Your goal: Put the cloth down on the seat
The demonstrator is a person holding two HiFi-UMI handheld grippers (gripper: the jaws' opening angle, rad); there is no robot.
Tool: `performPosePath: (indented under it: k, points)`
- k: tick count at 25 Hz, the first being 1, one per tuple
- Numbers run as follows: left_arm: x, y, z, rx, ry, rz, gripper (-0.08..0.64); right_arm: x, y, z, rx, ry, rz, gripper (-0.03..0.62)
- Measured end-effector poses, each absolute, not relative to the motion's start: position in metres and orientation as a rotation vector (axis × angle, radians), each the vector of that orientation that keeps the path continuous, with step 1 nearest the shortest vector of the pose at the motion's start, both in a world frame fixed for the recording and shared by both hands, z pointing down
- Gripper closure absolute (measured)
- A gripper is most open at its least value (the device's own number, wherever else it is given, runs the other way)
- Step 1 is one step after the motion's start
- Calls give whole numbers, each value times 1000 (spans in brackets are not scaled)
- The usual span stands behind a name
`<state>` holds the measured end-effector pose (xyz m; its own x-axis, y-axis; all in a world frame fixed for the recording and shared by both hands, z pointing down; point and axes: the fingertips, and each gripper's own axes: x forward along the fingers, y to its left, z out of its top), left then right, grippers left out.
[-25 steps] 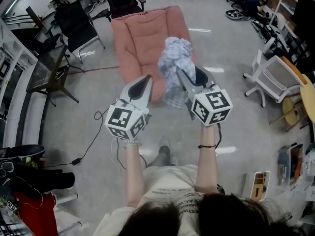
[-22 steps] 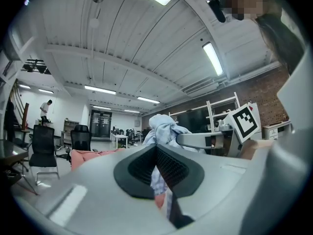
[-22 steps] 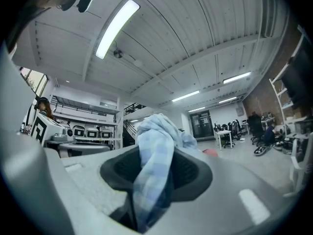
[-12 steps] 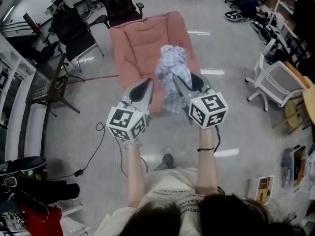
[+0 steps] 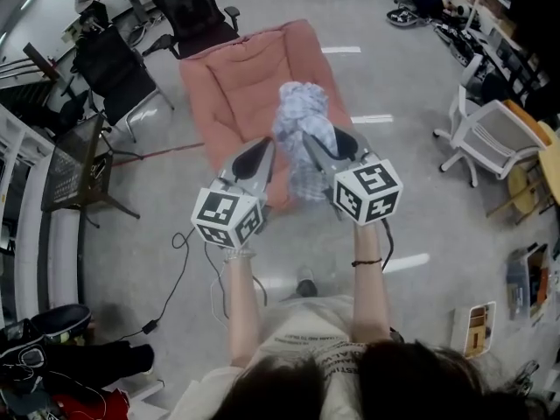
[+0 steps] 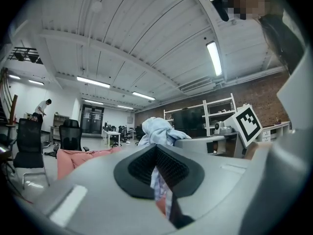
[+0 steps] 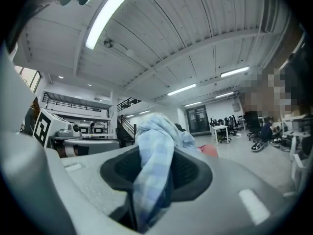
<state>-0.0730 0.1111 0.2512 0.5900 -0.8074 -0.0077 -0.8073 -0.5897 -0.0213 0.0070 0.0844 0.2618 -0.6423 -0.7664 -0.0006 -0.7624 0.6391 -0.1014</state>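
Observation:
The cloth (image 5: 302, 128) is a bunched, pale blue checked fabric. My right gripper (image 5: 320, 143) is shut on it, and a loose end hangs down below the jaws. In the right gripper view the cloth (image 7: 154, 155) fills the space between the black pads and bulges above them. The seat (image 5: 236, 81) is a pink padded lounge cushion lying on the floor ahead; the cloth hangs over its near right part. My left gripper (image 5: 255, 157) is level beside the right one and shut, holding nothing. In the left gripper view the cloth (image 6: 155, 131) shows beyond the left gripper's (image 6: 157, 173) jaws.
Black office chairs (image 5: 188, 7) stand behind the seat, and a dark metal-frame chair (image 5: 74, 169) at the left. A white chair (image 5: 490, 138) is at the right. A cable (image 5: 179, 252) runs over the grey floor near my feet. Boxes and clutter (image 5: 477, 326) lie at the lower right.
Both grippers have moved forward toward the pink seat with the cloth still in the right one. The seat now lies closer, and the cloth hangs over its near part.

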Motion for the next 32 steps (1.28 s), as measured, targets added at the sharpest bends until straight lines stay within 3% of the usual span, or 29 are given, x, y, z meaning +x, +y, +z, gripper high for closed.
performPosePath:
  k: [32]
  points:
    - [-65,-55,253,-2814,1384,2,572,21,-83,269,-1365,2802,-207,430]
